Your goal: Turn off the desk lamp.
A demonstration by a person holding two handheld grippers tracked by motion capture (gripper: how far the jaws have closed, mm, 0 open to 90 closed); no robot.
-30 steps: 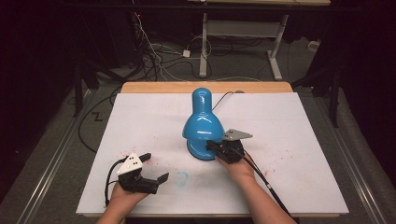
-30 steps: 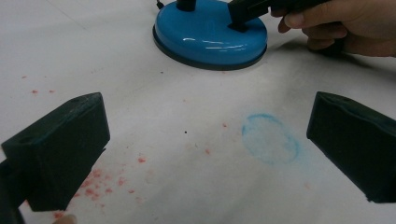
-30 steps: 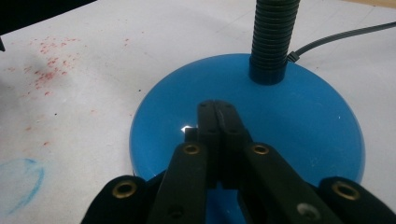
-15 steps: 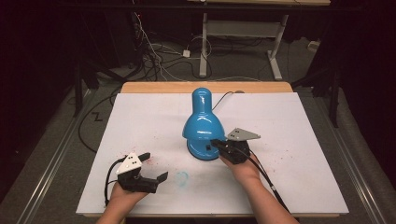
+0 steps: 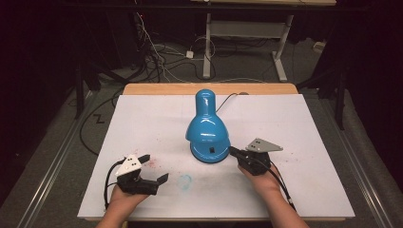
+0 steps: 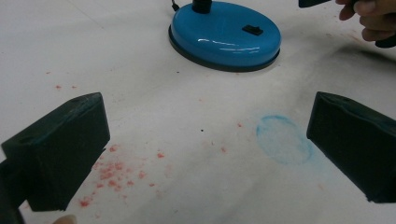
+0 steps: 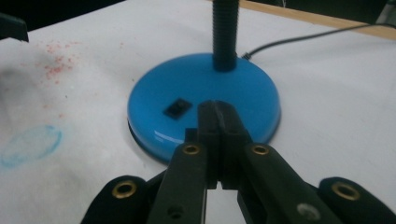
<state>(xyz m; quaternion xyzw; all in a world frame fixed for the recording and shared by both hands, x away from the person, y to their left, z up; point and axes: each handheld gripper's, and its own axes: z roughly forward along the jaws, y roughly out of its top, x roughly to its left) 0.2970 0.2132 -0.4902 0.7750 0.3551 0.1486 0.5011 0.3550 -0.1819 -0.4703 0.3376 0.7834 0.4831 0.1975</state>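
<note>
Your right claw (image 7: 218, 114) is clenched on nothing, its tips hovering over the near rim of the blue lamp base (image 7: 205, 100), just short of the black switch (image 7: 177, 108) at about 10 o'clock from the tips. The step in hand looks like pressing that switch: keep the jaws together as one blunt point, angle slightly left, and push straight down so the base does not skid on the white surface (image 5: 304, 128). Your left claw (image 5: 151, 168) is released, jaws wide, resting well apart at 8 o'clock from the lamp (image 5: 207, 128). A blue ring stain (image 6: 284, 138) and red specks (image 6: 114, 170) lie between; nothing blocks the way. The cord (image 7: 299, 39) trails off at 1 o'clock.
</note>
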